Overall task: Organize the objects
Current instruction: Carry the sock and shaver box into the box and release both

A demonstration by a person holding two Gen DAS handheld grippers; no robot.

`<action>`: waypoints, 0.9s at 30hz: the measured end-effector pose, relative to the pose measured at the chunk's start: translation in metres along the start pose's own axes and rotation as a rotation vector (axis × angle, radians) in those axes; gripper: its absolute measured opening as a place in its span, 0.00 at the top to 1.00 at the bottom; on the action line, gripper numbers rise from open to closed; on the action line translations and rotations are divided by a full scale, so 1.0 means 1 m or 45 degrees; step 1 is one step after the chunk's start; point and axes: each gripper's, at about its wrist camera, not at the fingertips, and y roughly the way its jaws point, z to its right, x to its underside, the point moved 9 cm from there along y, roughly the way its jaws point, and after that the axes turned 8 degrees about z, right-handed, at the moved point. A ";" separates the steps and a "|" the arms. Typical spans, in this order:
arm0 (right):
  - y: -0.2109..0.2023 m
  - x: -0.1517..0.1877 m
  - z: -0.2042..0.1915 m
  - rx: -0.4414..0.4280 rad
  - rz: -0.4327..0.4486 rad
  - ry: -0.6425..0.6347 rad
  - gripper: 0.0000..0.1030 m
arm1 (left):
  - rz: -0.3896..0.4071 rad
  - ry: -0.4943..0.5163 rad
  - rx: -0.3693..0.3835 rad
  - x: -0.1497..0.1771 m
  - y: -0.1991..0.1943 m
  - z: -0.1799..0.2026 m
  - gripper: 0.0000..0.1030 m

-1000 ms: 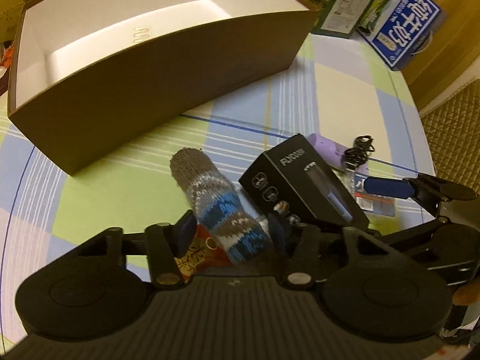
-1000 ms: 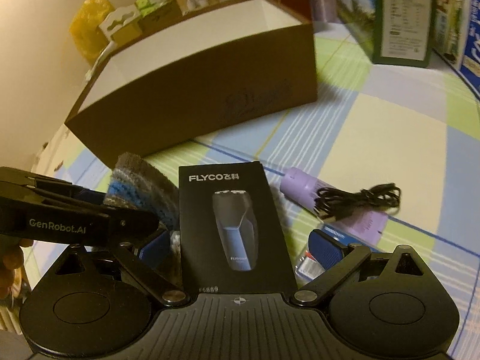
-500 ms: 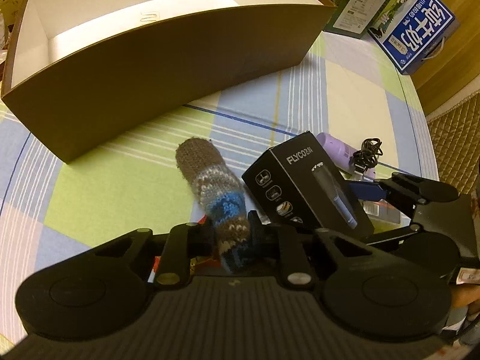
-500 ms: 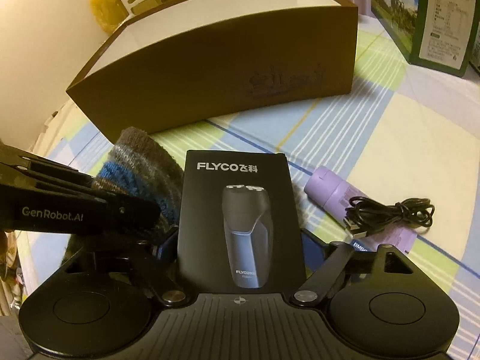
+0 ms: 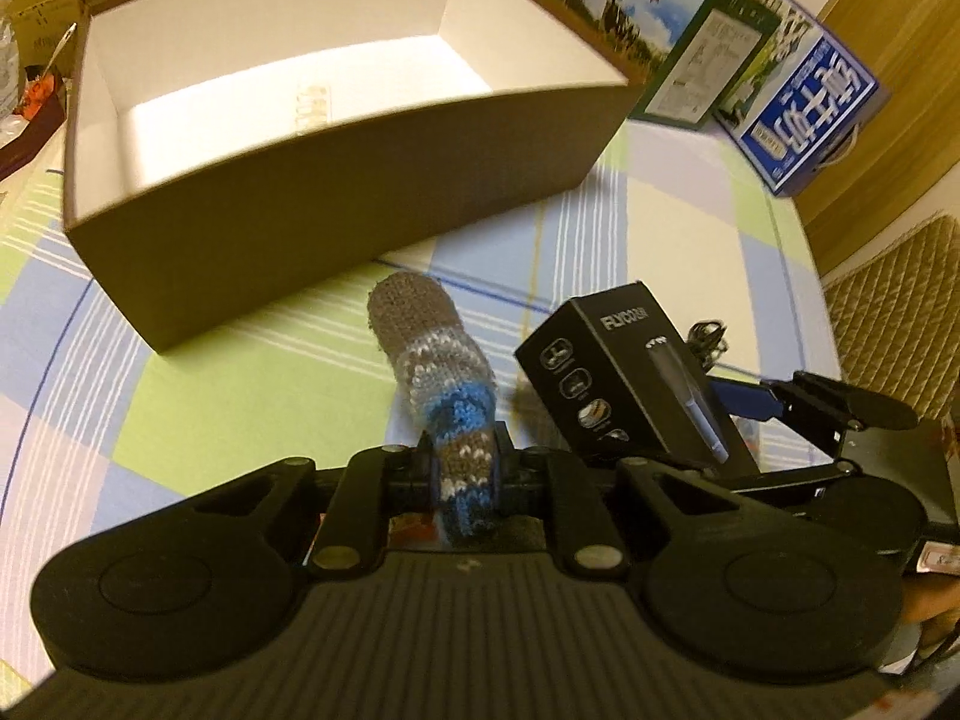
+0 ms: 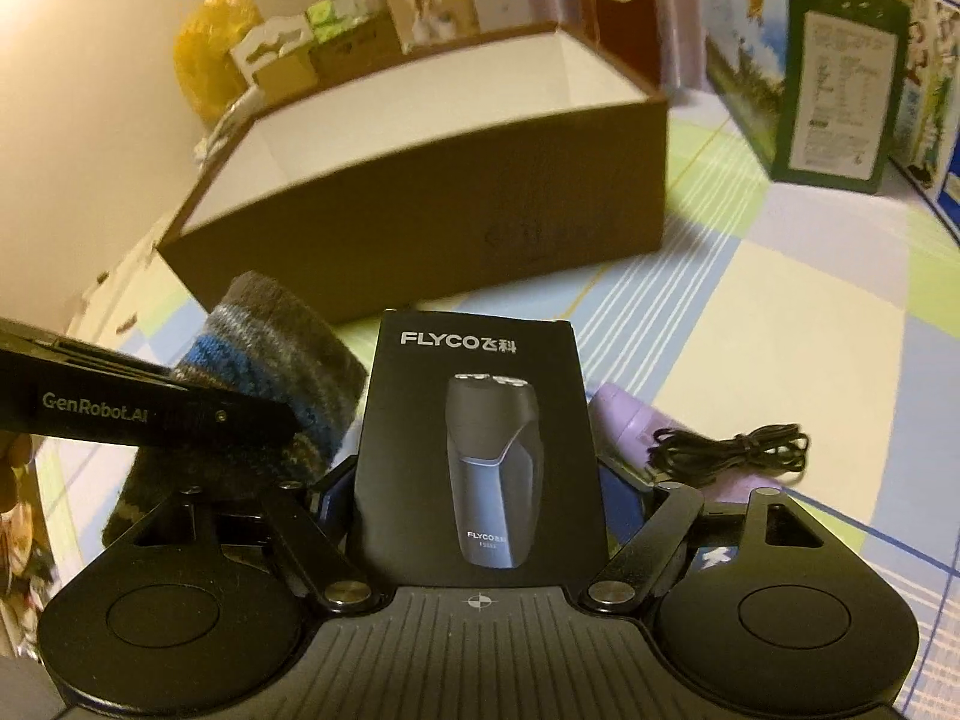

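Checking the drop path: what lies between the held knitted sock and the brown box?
Only bare checked tablecloth separates the knitted sock from the brown box, as the left wrist view shows.

Striped knitted sock (image 5: 447, 390) in left tongs (image 5: 462, 471); black shaver box (image 6: 477, 450) in right tongs (image 6: 477, 495).

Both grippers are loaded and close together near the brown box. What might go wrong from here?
1. The knitted sock is pinched only at one end by the left gripper; its free length may snag the brown box rim.
2. The right gripper carrying the FLYCO shaver box sits beside the left one, so they may collide.
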 end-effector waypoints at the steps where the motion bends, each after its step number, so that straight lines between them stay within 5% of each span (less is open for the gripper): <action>1: -0.004 -0.002 0.000 0.003 0.016 0.014 0.26 | 0.009 -0.003 0.005 -0.002 -0.004 0.000 0.89; 15: -0.051 -0.040 0.005 0.028 0.194 0.121 0.26 | 0.199 -0.038 0.062 -0.036 -0.060 -0.010 0.89; 27: -0.052 -0.091 0.000 -0.006 0.291 0.103 0.26 | 0.372 -0.056 -0.016 -0.087 -0.093 -0.048 0.89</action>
